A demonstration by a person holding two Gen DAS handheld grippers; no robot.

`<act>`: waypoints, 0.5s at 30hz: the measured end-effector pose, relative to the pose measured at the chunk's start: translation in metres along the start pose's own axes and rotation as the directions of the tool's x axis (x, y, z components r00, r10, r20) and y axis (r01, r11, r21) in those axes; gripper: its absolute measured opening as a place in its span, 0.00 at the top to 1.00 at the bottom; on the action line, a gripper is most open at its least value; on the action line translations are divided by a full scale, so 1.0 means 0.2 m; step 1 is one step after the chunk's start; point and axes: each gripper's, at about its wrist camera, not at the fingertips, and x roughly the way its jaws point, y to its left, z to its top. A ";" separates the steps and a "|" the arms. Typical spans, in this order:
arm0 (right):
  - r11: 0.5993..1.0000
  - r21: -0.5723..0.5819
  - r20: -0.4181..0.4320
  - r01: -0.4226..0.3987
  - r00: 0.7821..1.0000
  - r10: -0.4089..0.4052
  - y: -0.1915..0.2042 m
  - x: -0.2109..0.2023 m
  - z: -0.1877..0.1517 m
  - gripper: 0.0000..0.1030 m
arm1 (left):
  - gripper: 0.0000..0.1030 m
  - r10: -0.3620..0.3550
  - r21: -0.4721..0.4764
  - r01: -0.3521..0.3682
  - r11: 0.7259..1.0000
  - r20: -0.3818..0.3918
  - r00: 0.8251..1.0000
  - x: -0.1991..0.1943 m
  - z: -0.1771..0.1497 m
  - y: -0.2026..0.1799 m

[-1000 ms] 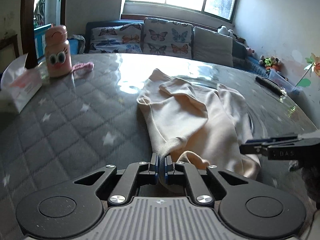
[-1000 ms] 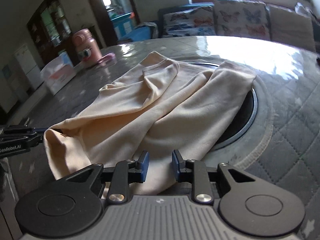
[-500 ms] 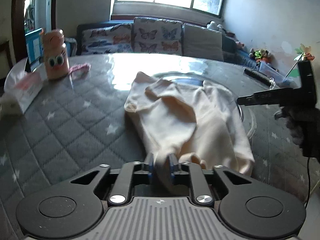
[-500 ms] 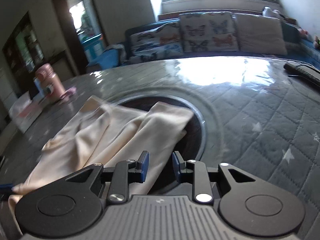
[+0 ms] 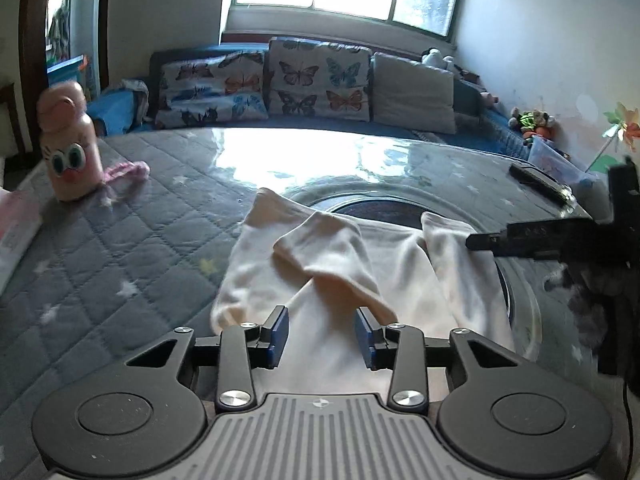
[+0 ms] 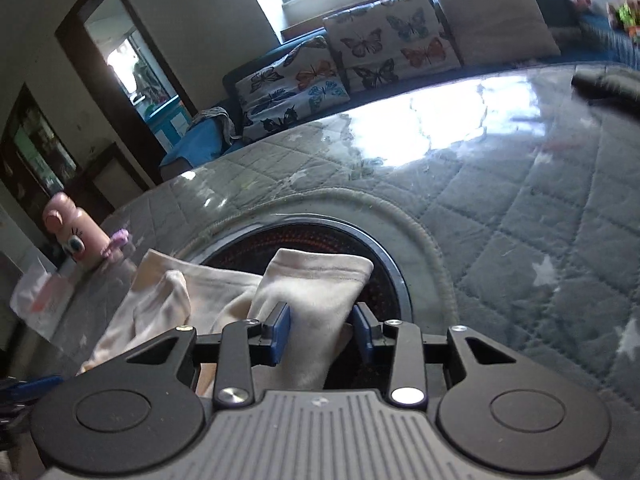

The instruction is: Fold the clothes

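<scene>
Both claws have let go since a second ago. Cream garment (image 5: pixel 320 280) lies crumpled on bench (image 5: pixel 120 260); left claw (image 5: pixel 322 336) and right claw (image 6: pixel 322 330) opening, part-open, cloth loose between jaws.

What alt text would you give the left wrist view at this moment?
A cream garment lies loosely folded on a grey quilted table cover, partly over a dark round inset. The left tool hangs over its near edge, blue pads opening and clear of the cloth, and the right tool enters from the right. A pink bottle stands far left.
</scene>
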 end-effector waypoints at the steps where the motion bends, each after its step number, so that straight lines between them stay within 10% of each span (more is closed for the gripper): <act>1: 1.000 0.014 -0.001 -0.012 1.000 0.012 -0.01 0.01 0.00 0.66 | 0.58 -0.006 -0.015 0.006 1.000 -0.012 1.000 0.04 0.02 0.00; 12: 0.996 0.054 0.048 -0.070 0.997 0.068 -0.05 -0.04 0.02 0.92 | 0.55 -0.007 -0.116 -0.003 0.993 -0.088 0.996 0.30 0.08 -0.03; 15: 0.996 0.048 0.061 -0.069 0.996 0.066 -0.04 -0.06 0.02 0.93 | 0.91 -0.011 -0.128 -0.001 0.992 -0.094 0.996 0.33 0.09 -0.04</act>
